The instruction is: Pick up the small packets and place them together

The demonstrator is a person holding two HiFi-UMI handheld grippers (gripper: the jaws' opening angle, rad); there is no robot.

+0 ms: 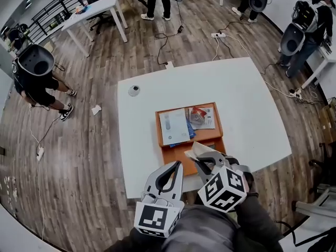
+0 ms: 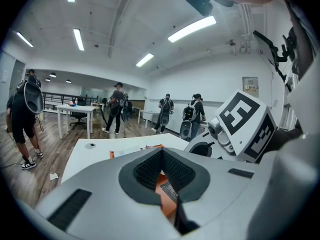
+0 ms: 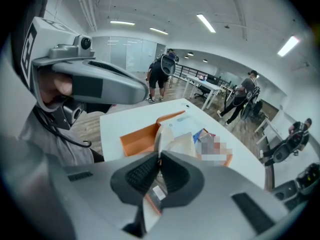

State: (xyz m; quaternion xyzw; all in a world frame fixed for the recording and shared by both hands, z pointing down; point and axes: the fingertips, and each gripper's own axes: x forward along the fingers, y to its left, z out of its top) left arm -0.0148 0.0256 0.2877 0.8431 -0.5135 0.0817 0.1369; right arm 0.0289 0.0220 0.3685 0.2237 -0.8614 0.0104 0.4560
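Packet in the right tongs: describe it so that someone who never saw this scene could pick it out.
On the white table sits an orange tray. At the tray's near edge, the right tongs are shut on a pale cream packet. Unlike the other packets, which lie flat in the tray's far half, it is held up off the tray, pinched by one edge.

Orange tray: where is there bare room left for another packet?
Bare: the orange tray's near-left floor, between its front wall and the white packet. Crowded: its far half, with the white packet and red packet side by side; the right tool holds a pale packet over the near-right corner.
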